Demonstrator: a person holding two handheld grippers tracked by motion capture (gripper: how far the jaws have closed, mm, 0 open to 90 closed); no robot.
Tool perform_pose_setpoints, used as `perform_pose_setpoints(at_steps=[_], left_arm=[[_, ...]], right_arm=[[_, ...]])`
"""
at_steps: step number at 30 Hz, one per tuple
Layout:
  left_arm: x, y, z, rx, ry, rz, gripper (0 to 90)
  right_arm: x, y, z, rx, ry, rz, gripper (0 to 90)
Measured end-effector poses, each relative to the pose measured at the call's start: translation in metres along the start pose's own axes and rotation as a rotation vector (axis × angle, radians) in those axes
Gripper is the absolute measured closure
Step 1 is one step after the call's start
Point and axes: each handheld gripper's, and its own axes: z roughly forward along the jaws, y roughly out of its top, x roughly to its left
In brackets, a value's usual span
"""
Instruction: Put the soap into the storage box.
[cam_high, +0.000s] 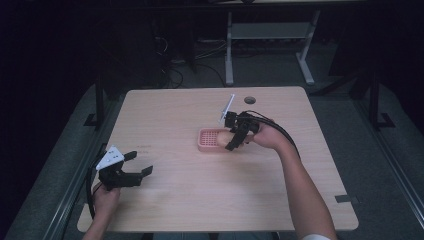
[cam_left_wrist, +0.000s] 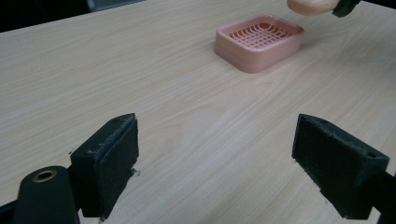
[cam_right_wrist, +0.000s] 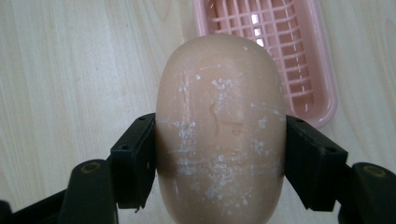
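Soap (cam_right_wrist: 219, 135) cut off by bottom edge in right gripper view; its bulk hides near end of pink dish (cam_right_wrist: 299, 56), dish far end lost past top edge. In left gripper view, soap (cam_left_wrist: 312, 5) clipped by top edge beyond dish (cam_left_wrist: 259, 42), only tip of right gripper (cam_left_wrist: 346, 6) showing beside it. From high view, right gripper (cam_high: 239, 134) covers dish (cam_high: 207, 140) right end. Faint mark stamped on soap unreadable.

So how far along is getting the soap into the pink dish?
Done: the right gripper has the soap bar clamped between its jaws, lifted off the table. In hand: carrying it over the near edge of the pink soap dish. Left: lowering and releasing it. The left gripper sits open and idle.
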Motion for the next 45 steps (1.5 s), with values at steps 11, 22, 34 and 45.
perform_pose_setpoints(at_steps=[11,22,34,45], left_arm=[[0.000,0.000,-0.001,0.002,0.002,0.002,14.3],[0.001,0.000,0.000,-0.004,0.002,-0.001,14.3],[0.001,0.000,-0.001,-0.008,0.001,-0.001,14.3],[0.000,0.000,0.000,-0.012,0.000,0.000,14.3]], right_arm=[[-0.007,0.015,0.002,-0.004,0.003,-0.007,31.8],[-0.015,0.031,0.008,0.007,0.008,-0.020,31.8],[-0.024,0.047,0.011,0.015,0.003,-0.025,31.8],[-0.030,0.056,0.028,0.041,0.025,-0.026,31.8]])
